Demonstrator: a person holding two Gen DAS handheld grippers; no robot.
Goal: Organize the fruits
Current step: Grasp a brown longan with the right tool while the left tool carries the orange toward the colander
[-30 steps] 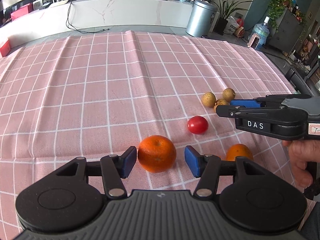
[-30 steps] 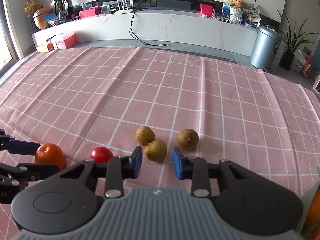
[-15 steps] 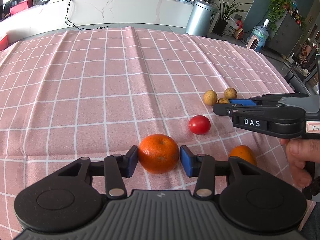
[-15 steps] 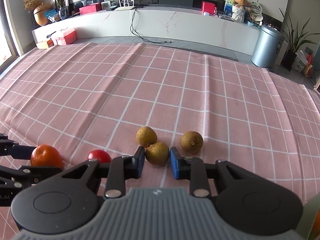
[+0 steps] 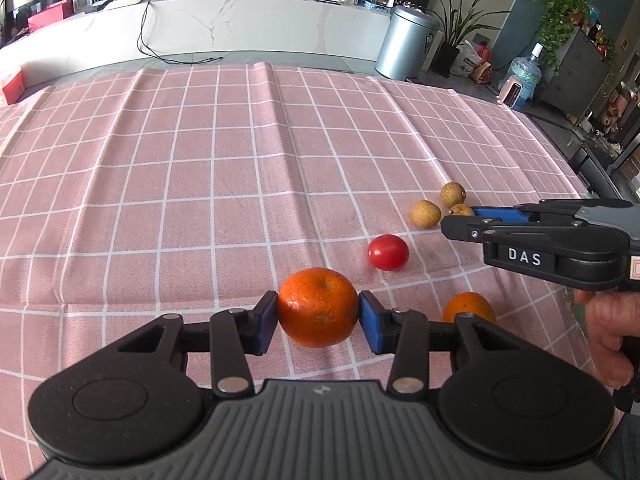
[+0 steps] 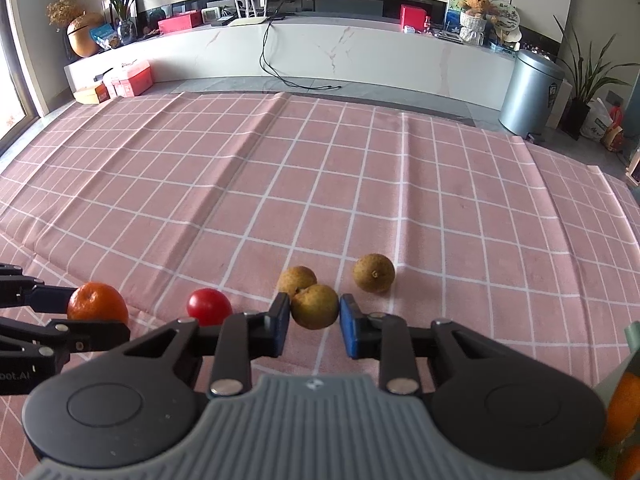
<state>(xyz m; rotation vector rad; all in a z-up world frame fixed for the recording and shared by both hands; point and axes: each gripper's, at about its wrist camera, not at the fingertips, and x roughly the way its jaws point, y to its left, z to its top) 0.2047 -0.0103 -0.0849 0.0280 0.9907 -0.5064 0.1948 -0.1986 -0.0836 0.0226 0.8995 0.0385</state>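
Note:
My left gripper [image 5: 318,320] is shut on an orange tangerine [image 5: 318,307], its blue pads pressing both sides just above the pink checked cloth [image 5: 160,200]. The same tangerine [image 6: 97,301] shows at the left of the right wrist view. My right gripper [image 6: 314,320] is shut on a brown longan [image 6: 315,306]; two more longans [image 6: 295,279] [image 6: 373,267] lie just beyond it. A red cherry tomato [image 5: 388,252] sits between the two grippers. A second tangerine [image 5: 468,306] lies behind my left gripper's right finger.
A hand [image 5: 612,340] holds the right gripper at the table's right edge. Orange fruit [image 6: 624,408] shows at the lower right corner of the right wrist view. A metal bin [image 6: 530,92] and a white counter [image 6: 320,52] stand beyond the far edge.
Both grippers closed: the left one onto the tangerine, the right one onto the near longan. Neither hand shifted noticeably.

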